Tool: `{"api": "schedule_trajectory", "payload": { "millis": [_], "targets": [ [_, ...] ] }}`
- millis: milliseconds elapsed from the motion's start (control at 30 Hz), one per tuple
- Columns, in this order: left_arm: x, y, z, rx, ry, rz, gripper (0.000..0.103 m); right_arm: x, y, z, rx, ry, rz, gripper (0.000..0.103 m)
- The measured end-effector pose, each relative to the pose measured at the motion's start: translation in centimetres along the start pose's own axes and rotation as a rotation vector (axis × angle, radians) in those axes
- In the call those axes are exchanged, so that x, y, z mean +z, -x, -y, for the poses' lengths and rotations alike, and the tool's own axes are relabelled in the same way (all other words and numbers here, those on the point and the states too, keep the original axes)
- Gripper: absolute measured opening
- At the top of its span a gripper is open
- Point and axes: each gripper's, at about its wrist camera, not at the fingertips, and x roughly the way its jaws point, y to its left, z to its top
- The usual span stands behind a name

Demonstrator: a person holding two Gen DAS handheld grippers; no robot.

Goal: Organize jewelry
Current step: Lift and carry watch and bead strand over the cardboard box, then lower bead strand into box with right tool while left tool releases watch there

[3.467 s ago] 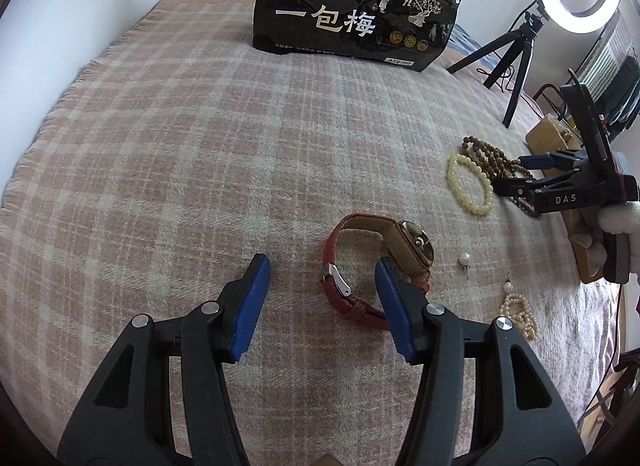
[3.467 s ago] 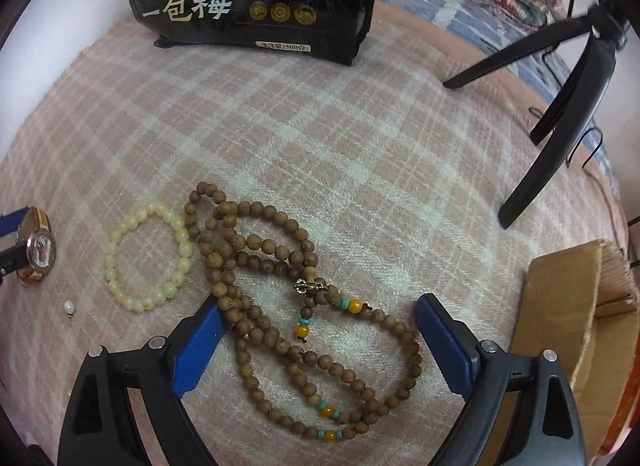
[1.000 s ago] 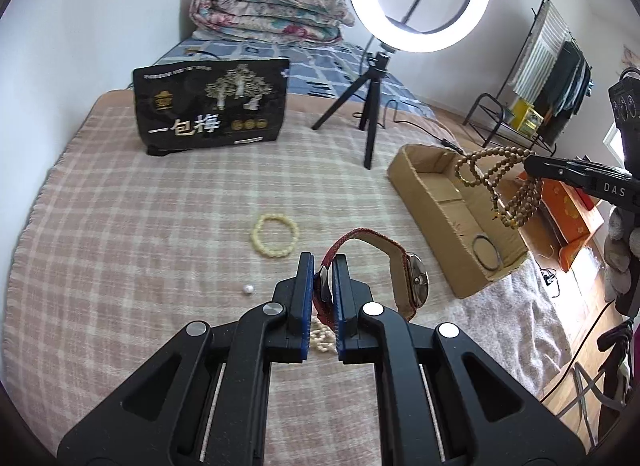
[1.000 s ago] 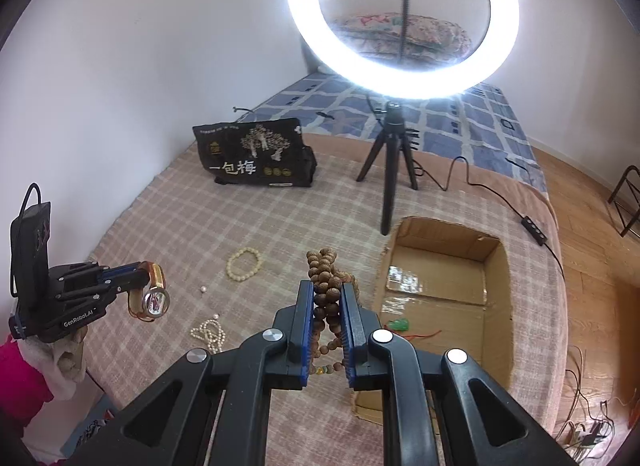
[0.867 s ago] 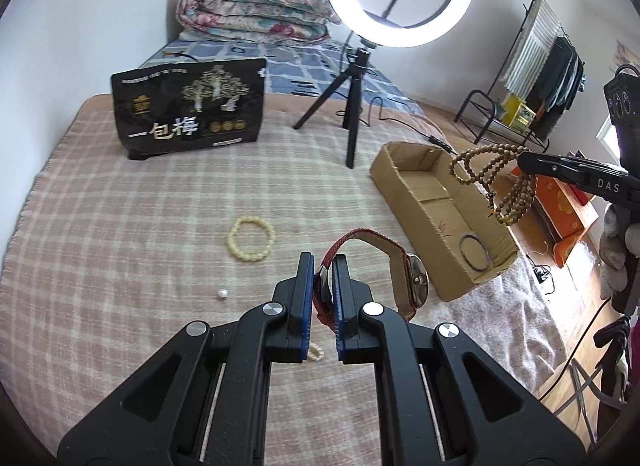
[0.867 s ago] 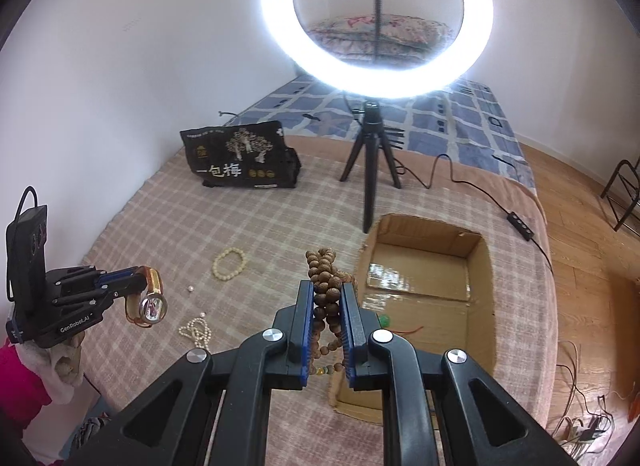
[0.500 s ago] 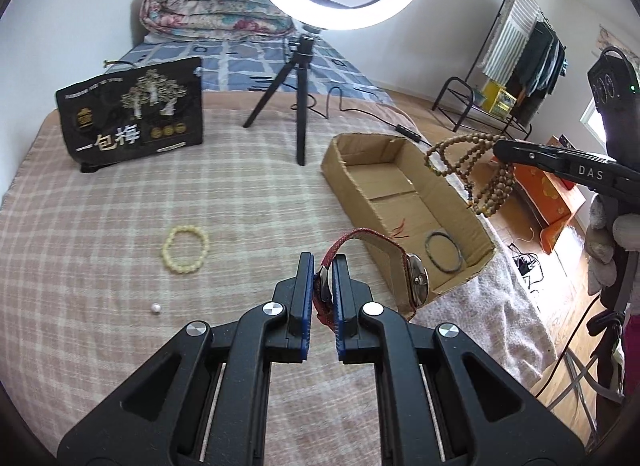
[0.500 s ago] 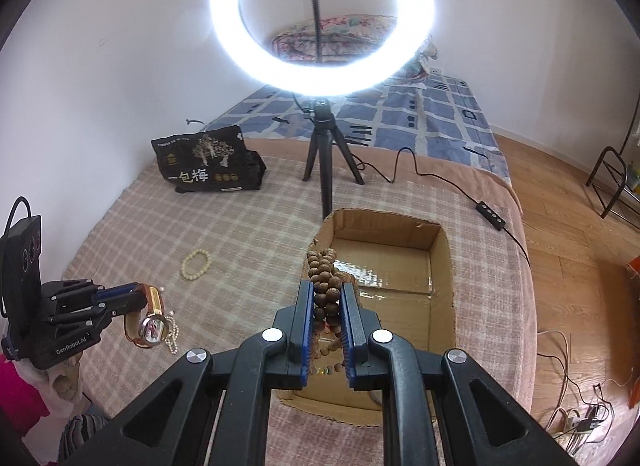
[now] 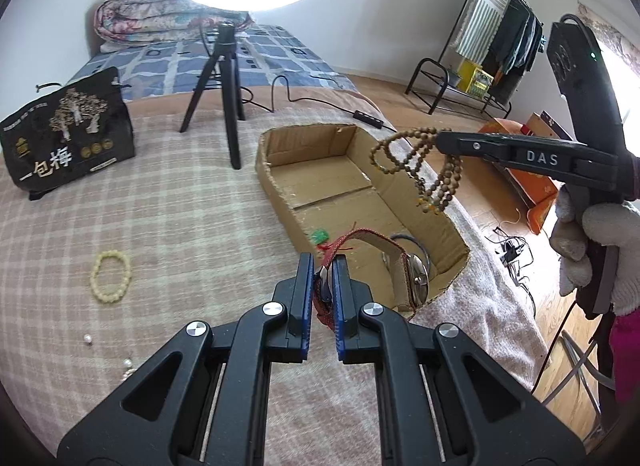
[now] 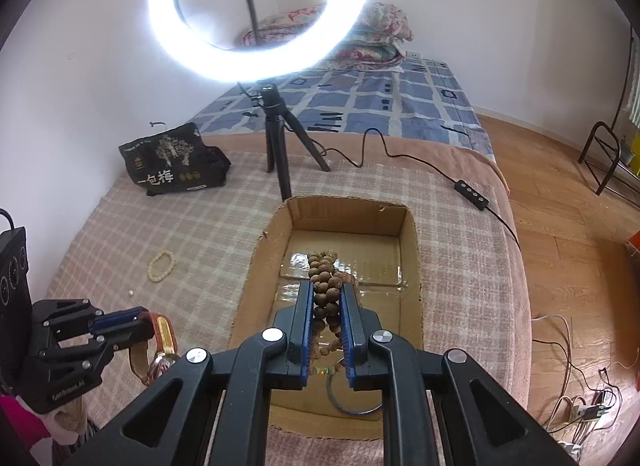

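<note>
My left hand-held gripper [image 9: 322, 266] is clamped on the red watch [image 9: 404, 278] strap, dial sideways, over the cardboard box's [image 9: 276, 193] near corner. My right hand-held gripper [image 10: 326, 298] pinches wooden beads [image 10: 325, 266], strands hanging straight down above the box.

Box on the bed, with jewelry in and around it

The cardboard box [image 10: 412, 266] sits on the bed [image 10: 200, 234]. The tripod [image 10: 280, 145] stands behind it, and the bag [image 10: 172, 161] is farther left. A bead bracelet [image 10: 161, 264] lies left of the box. A ring-shaped bangle [image 10: 352, 406] lies inside the box, at its near end.
</note>
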Motion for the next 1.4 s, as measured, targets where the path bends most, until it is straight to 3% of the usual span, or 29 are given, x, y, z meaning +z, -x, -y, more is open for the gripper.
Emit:
{"api": "schedule_trajectory", "payload": {
  "millis": [600, 1200, 1333, 1400],
  "targets": [
    [0.6, -5.1, 3.4, -0.026, -0.043, -0.049, 0.007, 0.4, -4.6, 2.7, 0.01, -0.039, -0.022, 0.011],
    [0.8, -5.9, 4.2, -0.03, -0.07, -0.057, 0.01, 0.8, -6.2, 2.6, 0.019, -0.042, -0.035, 0.012],
    [0.8, -5.7, 4.4, -0.029, -0.078, -0.05, 0.015, 0.7, -6.0, 2.6, 0.019, -0.046, -0.011, 0.031],
    [0.8, -5.5, 4.5, -0.029, -0.082, -0.042, 0.028, 0.6, -5.9, 2.6, 0.006, -0.048, -0.005, 0.041]
  ]
}}
